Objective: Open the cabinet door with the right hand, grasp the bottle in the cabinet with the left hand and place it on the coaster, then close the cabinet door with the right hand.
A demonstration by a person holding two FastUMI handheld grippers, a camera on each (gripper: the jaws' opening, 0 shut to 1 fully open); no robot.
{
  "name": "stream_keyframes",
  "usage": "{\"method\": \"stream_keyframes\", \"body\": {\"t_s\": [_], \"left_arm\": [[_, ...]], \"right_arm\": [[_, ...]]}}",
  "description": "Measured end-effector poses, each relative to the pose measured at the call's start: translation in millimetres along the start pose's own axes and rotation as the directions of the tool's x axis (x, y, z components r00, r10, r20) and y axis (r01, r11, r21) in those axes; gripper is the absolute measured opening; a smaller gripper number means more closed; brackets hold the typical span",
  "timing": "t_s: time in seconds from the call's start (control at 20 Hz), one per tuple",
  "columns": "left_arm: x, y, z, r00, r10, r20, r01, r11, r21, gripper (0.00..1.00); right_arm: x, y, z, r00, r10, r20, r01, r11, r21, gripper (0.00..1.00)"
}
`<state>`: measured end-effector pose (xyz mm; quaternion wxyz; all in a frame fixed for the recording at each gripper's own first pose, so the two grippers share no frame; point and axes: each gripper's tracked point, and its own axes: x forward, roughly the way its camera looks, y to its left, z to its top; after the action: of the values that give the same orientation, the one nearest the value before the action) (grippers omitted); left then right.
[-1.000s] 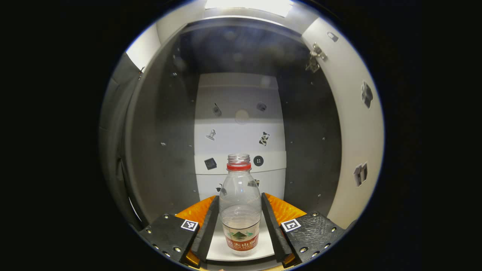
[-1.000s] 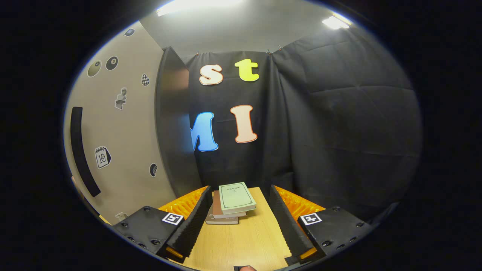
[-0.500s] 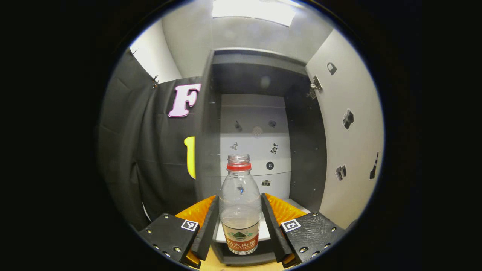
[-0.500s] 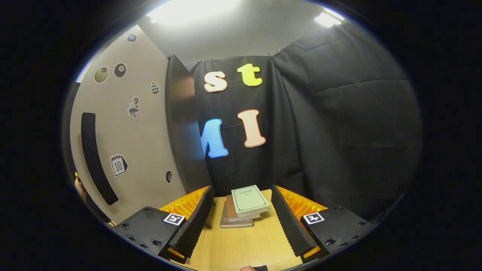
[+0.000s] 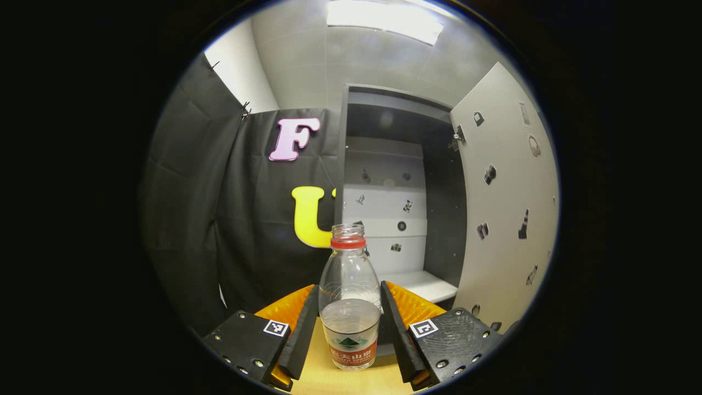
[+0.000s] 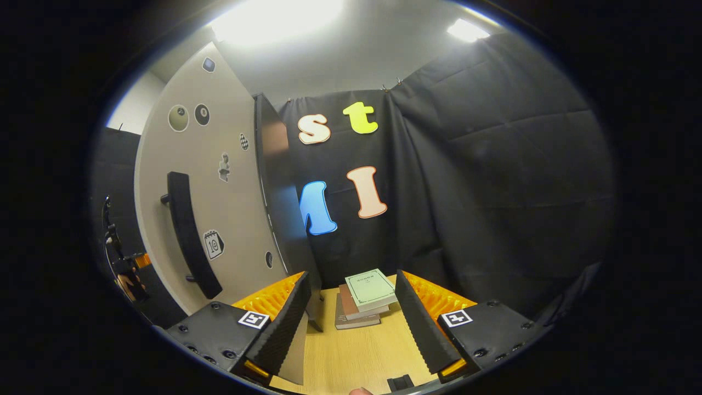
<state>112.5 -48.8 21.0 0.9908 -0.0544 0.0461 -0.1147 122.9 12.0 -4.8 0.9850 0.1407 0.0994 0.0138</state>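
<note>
A clear plastic bottle (image 5: 350,307) with a red neck ring, no cap and a little water stands upright between the fingers of my left gripper (image 5: 350,329), which is shut on it. The bottle is outside the cabinet (image 5: 395,208), over the wooden table (image 5: 321,378); whether it touches the table I cannot tell. The cabinet stands open, its pale door (image 5: 504,208) swung out on the right. In the right gripper view my right gripper (image 6: 351,329) is open and holds nothing. The door (image 6: 219,164) with its black handle (image 6: 189,236) lies to its left.
A stack of books (image 6: 366,296) lies on the wooden table (image 6: 356,356) ahead of the right gripper, against the black cloth wall. A white shelf (image 5: 422,285) forms the cabinet's floor. A hand holding the other gripper (image 6: 129,269) shows past the door's edge.
My left gripper has drawn back out of the cabinet with the bottle, so the cabinet now stands farther off. The right gripper has pulled back from the door, and the handle shows more fully.
</note>
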Motion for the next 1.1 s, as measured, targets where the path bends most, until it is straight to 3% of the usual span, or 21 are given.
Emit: {"method": "stream_keyframes", "body": {"t_s": [0.3, 1.1], "left_arm": [[-33.7, 15.4, -62.7, 0.999, -0.011, -0.039, 0.01, 0.999, -0.045, 0.6], [-70.9, 4.7, -232.0, 0.99, -0.046, -0.132, 0.043, 0.999, -0.026, 0.63]], "right_arm": [[-25.1, 7.5, -2.9, 1.0, -0.03, 0.0, 0.03, 0.999, -0.021, 0.98], [-46.1, -1.2, -39.4, 0.993, -0.101, -0.064, 0.1, 0.995, -0.025, 0.98]]}}
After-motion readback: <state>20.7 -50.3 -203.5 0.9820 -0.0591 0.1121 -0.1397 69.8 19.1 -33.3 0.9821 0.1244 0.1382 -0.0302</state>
